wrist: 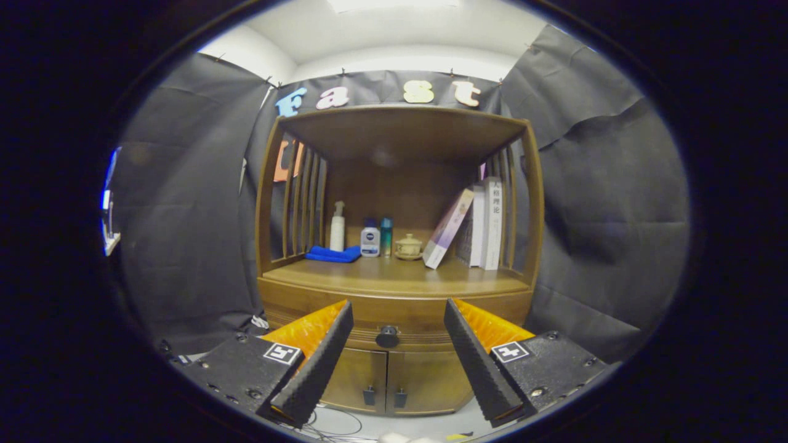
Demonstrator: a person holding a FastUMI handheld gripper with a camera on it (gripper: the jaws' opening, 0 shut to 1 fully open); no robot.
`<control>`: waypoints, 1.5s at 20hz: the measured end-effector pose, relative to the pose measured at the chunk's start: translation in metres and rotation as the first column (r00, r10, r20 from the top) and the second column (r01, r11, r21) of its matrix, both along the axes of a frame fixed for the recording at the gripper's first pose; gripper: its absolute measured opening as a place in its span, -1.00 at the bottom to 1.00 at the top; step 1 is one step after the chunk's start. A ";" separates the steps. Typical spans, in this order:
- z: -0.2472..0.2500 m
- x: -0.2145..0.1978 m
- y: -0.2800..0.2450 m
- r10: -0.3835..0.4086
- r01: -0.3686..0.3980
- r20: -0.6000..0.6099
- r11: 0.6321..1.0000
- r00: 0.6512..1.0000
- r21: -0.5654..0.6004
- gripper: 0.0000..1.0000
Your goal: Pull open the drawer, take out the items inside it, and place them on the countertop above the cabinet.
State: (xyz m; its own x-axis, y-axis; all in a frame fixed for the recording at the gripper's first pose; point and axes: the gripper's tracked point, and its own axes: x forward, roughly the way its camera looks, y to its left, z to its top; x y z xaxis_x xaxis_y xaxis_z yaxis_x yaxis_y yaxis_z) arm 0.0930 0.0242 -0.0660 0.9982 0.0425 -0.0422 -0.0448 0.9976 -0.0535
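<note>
Gripper [399,307] fingers spread (holding nothing), drawer [397,335] shut beyond

Chinese title down white book [492,223] spine, square markers [282,353] on spread tool [397,306] fingers [315,363]

Open air lies between the spread fingers of the hand-held gripper [394,357] and the drawer knob [387,336]; bottles [369,240] and books [483,224] crowd the counter's [394,280] back, its front bare.

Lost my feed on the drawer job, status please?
Gripper open, holding nothing, short of the cabinet. Drawer shut, knob dead ahead between the fingers. Nothing blocking.
</note>
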 end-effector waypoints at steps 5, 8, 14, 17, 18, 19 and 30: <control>-0.056 0.060 0.001 -0.001 0.002 -0.080 1.000 0.997 0.019 0.96; -0.080 0.089 -0.002 -0.012 0.014 -0.113 1.000 0.994 0.022 0.96; -0.110 0.130 0.001 -0.025 0.026 -0.145 1.000 0.989 0.003 0.96; -0.117 0.141 0.006 -0.026 0.026 -0.158 1.000 0.987 -0.001 0.83; -0.118 0.145 0.007 -0.024 0.024 -0.160 1.000 0.987 0.001 0.79; -0.118 0.148 0.007 -0.031 0.031 -0.158 1.000 0.987 -0.001 0.71; -0.119 0.149 0.004 -0.062 0.064 -0.170 0.998 0.983 0.006 -0.16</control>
